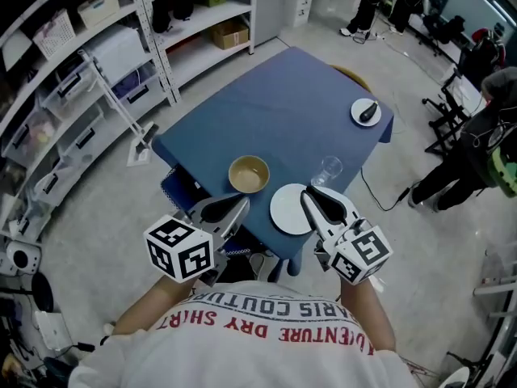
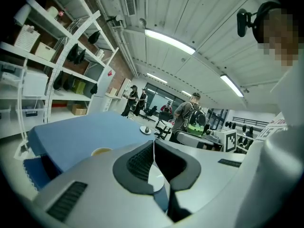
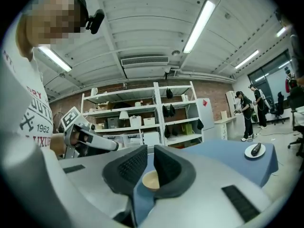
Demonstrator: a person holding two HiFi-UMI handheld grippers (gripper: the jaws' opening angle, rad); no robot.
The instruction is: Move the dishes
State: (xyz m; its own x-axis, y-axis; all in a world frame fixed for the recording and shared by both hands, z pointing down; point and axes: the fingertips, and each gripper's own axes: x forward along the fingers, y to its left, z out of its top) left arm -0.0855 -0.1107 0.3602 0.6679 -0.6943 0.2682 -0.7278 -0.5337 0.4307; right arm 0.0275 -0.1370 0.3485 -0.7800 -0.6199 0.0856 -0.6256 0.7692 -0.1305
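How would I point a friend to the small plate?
Find the blue table and look to its far right corner. A small white plate sits there alone, carrying a dark object; the bigger plate, near the bowl and glass, is bare.

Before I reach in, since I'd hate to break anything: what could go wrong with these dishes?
1. The white plate sits at the near edge of the blue table and seems to overhang it; a nudge might tip it off.
2. The clear glass stands close beside that plate, so lifting the plate could knock it over.
3. The small plate near the right-hand corner carries a dark object that may slide off if tilted.
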